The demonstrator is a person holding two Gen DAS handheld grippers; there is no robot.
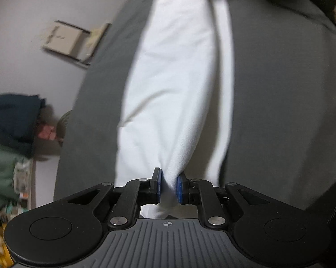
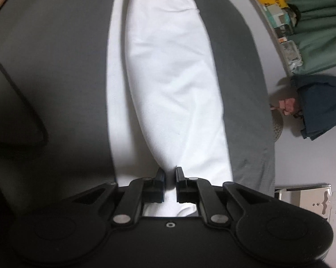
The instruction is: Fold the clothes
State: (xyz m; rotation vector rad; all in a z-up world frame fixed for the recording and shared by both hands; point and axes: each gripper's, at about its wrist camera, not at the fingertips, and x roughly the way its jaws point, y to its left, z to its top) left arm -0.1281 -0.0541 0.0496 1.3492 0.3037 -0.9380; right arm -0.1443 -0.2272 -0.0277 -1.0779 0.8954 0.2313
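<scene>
The left gripper (image 1: 169, 186) has black linkage arms, silver pivot screws, blue finger pads (image 1: 179, 186) and a ribbed grey housing with a crosshair mark at 6 o'clock. The right gripper (image 2: 169, 184) has black linkages, silver screws and a smooth black housing with one ringed hole.

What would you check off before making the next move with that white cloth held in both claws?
1. Left gripper pinching the white cloth: ok, fabric bunched between its blue pads.
2. Right gripper pinching the cloth: ok, jaws shut on fabric.
3. Cloth stretched between both grips: ok, though creased.
4. Grey surface beside the cloth free of objects: ok where visible.
5. Edges lined up for the fold: cannot tell, a lengthwise overlap shows.
6. Which garment this is: cannot tell.
</scene>
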